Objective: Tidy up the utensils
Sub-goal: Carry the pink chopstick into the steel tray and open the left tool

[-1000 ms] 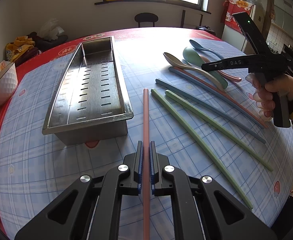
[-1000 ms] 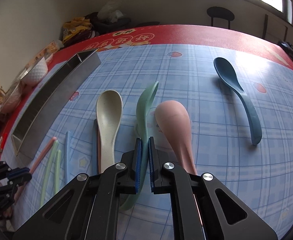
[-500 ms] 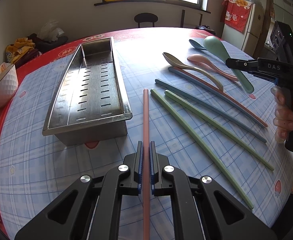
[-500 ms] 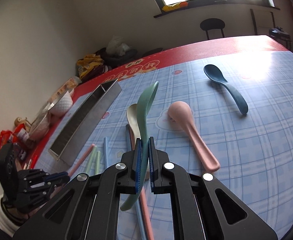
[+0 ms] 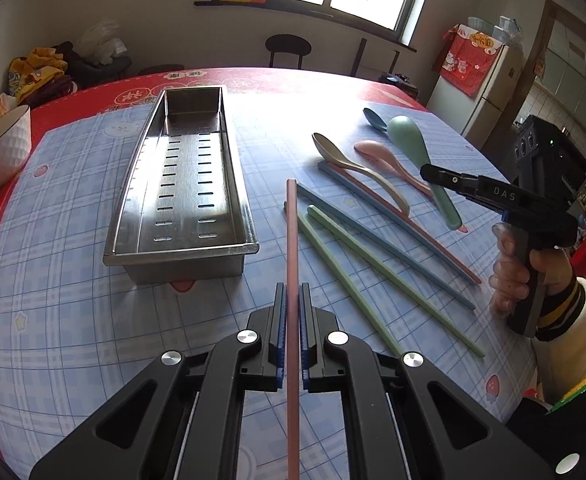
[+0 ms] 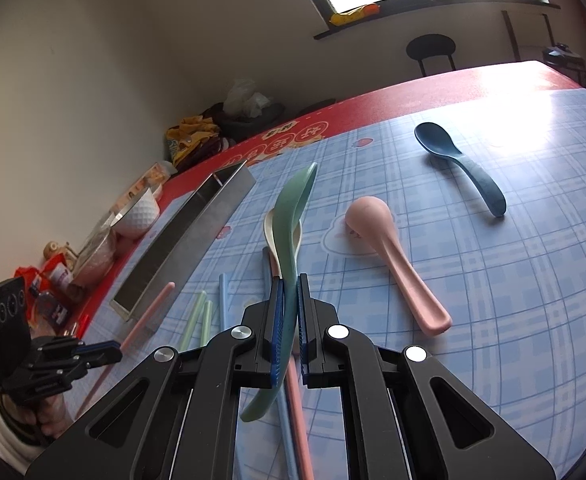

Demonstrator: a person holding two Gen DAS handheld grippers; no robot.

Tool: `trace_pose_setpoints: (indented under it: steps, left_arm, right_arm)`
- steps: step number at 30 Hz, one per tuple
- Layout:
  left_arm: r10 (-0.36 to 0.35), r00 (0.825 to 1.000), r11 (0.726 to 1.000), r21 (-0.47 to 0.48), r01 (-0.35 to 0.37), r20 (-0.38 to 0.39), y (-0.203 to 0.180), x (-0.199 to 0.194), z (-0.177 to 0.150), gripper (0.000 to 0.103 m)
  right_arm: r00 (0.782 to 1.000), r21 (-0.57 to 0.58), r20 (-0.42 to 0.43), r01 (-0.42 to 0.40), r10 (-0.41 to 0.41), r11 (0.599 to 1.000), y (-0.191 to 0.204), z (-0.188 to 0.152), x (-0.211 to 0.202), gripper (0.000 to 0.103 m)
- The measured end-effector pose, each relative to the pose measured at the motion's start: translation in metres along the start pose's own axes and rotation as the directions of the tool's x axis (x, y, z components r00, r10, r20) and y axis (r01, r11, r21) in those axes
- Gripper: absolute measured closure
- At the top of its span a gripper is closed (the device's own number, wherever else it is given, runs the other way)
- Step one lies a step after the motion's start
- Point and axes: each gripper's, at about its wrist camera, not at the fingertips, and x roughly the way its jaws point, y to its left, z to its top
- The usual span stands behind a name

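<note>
My left gripper (image 5: 292, 292) is shut on a pink chopstick (image 5: 292, 232), which points ahead just right of the steel tray (image 5: 185, 268). My right gripper (image 6: 289, 280) is shut on the handle of a green spoon (image 6: 293, 208) and holds it above the table. The left wrist view shows that right gripper (image 5: 429, 172) at the right with the green spoon (image 5: 409, 136) raised over the other spoons. In the right wrist view the left gripper (image 6: 113, 350) sits low on the left with the pink chopstick (image 6: 149, 308), near the tray (image 6: 189, 236).
On the checked cloth lie a beige spoon (image 5: 333, 152), a pink spoon (image 6: 389, 248), a dark blue spoon (image 6: 457, 160), two green chopsticks (image 5: 373, 268), blue chopsticks (image 5: 373, 236) and another pink chopstick (image 5: 413, 228). A white bowl (image 5: 1, 144) stands at the left edge.
The right gripper has lifted the green spoon off the table from among the other spoons and tilted upward. The left gripper has risen a little with the pink chopstick.
</note>
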Motion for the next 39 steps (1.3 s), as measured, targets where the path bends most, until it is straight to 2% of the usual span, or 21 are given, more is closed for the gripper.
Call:
trace_pose_setpoints:
  steps: [4,9,12,17,20,24,29,32,34,37,39]
  left_arm:
    - [-0.028,0.998,0.999,-0.044,0.030,0.051,0.007,-0.017,0.025,0.097]
    - [0.046,0.994,0.992,-0.123,-0.033,0.101,0.030,-0.010,0.081,0.097]
    - [0.104,0.991,0.979,-0.183,-0.087,0.081,0.051,0.016,0.114,0.097]
    - [0.136,0.990,0.957,-0.253,-0.140,-0.035,0.078,0.075,0.148,0.097]
    - [0.144,0.986,0.954,-0.254,-0.160,-0.080,0.084,0.097,0.153,0.097]
    - [0.113,0.987,0.958,-0.250,-0.139,-0.115,0.086,0.113,0.153,0.097]
    - [0.077,0.992,0.966,-0.238,-0.098,-0.098,0.087,0.111,0.155,0.095]
    - [0.054,0.996,0.972,-0.224,-0.069,-0.073,0.082,0.101,0.156,0.085]
    - [0.061,0.997,0.977,-0.203,-0.070,-0.051,0.078,0.091,0.155,0.084]
    - [0.093,0.996,0.984,-0.151,-0.090,0.014,0.069,0.068,0.146,0.074]
    - [0.133,0.989,0.987,-0.097,-0.126,0.070,0.061,0.052,0.134,0.059]
  right_arm:
    - [1.000,0.013,0.006,-0.011,0.011,1.000,-0.003,-0.001,-0.002,0.096]
    - [1.000,0.023,0.008,-0.012,0.012,1.000,-0.006,-0.001,-0.003,0.096]
    - [1.000,0.028,0.011,-0.010,0.010,1.000,-0.008,-0.001,-0.004,0.096]
    - [1.000,0.037,0.013,-0.008,0.007,0.999,-0.011,-0.002,-0.004,0.096]
    - [1.000,0.042,0.012,-0.010,0.010,0.999,-0.012,-0.002,-0.004,0.096]
    - [1.000,0.042,0.006,-0.012,0.011,0.999,-0.012,-0.001,-0.003,0.096]
    - [1.000,0.041,0.005,-0.007,0.007,0.999,-0.011,0.000,-0.001,0.096]
    - [1.000,0.038,0.002,0.001,-0.001,0.999,-0.011,0.000,-0.001,0.096]
    - [1.000,0.034,0.002,0.008,-0.008,0.999,-0.009,-0.001,-0.001,0.096]
    - [1.000,0.033,0.002,0.019,-0.020,0.999,-0.008,-0.001,-0.001,0.096]
    - [1.000,0.038,0.000,0.025,-0.025,0.999,-0.008,-0.001,0.000,0.096]
